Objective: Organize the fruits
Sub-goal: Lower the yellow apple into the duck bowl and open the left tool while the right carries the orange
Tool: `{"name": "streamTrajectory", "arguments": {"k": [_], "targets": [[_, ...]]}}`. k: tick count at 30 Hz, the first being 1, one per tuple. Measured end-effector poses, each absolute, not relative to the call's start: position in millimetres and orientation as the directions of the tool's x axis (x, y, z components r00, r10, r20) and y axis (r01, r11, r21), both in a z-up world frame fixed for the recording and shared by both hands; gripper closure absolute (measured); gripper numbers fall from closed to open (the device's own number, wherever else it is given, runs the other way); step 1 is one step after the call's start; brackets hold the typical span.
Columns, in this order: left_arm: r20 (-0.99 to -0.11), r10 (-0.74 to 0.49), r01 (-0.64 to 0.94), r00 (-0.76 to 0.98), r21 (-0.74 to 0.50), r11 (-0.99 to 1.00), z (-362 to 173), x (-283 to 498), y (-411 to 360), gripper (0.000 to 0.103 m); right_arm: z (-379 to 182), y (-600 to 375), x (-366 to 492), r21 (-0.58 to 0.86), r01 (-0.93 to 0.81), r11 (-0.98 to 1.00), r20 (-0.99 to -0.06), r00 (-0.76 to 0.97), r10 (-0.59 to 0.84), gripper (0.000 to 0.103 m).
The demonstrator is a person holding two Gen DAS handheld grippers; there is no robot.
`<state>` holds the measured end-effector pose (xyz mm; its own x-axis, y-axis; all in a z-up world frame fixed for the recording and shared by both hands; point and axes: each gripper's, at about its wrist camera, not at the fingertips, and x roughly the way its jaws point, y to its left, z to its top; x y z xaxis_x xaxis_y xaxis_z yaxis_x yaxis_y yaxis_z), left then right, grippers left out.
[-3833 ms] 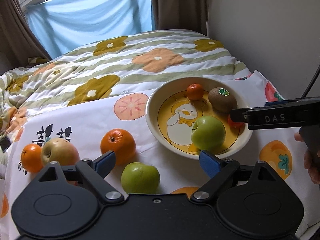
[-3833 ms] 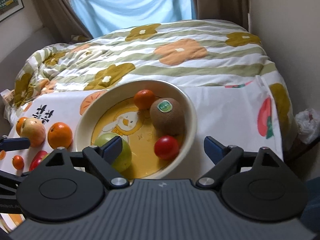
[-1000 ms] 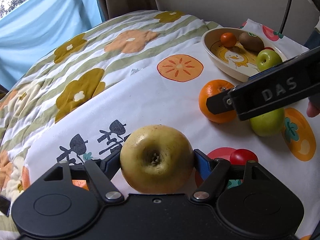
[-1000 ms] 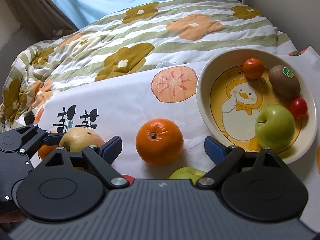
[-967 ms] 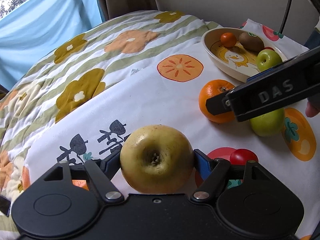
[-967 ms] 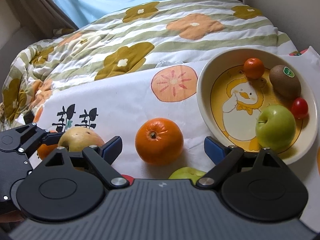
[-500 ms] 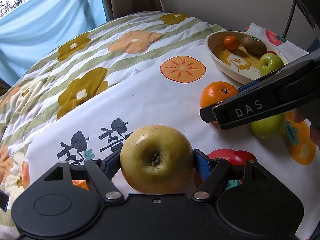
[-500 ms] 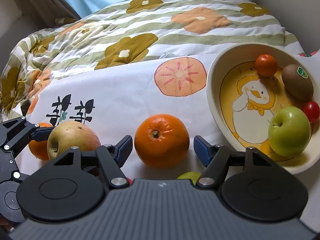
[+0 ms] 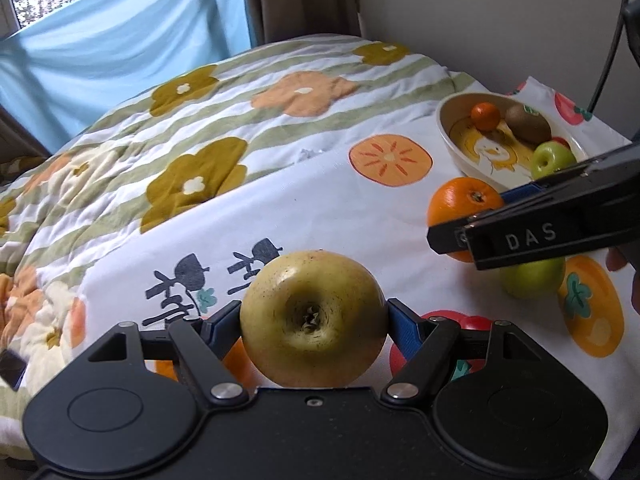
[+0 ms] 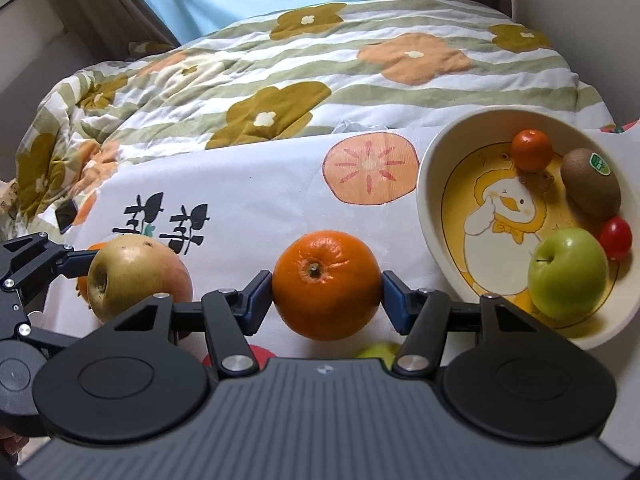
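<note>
My left gripper (image 9: 314,322) is clamped on the yellow apple (image 9: 314,320), a blue pad pressed to each side, blossom end facing my camera. My right gripper (image 10: 327,292) has just been closing around the big orange (image 10: 327,285); its blue pads now meet the fruit's two sides.

Both tools point down at a slant over the white fruit-print cloth (image 10: 248,196). In the left view, my right tool crosses in from the right, above a green apple on the cloth (image 9: 532,278).

The duck bowl (image 10: 430,216) sits just right of the orange, holding a green apple (image 10: 568,274), a kiwi (image 10: 591,184), a small tangerine (image 10: 533,150) and a cherry tomato (image 10: 616,238). Bare yellow bowl floor shows around the duck. Beyond the cloth's far edge the flowered quilt (image 10: 320,68) rises toward the blue curtain (image 9: 100,64).
</note>
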<state>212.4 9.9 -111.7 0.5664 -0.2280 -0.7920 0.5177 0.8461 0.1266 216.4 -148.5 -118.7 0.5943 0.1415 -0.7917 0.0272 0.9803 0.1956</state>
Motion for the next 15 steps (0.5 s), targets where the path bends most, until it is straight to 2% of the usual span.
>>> {"name": "streamTrajectory", "arguments": {"k": [15], "targets": [[-0.744, -0.183, 0.422, 0.643, 0.145, 0.895, -63.8, 182.8, -25.7, 0.024, -71.4, -189.1, 193.4, 0.211, -0.033, 0.977, -0.732, 0.657, 0.180, 0.030]]}}
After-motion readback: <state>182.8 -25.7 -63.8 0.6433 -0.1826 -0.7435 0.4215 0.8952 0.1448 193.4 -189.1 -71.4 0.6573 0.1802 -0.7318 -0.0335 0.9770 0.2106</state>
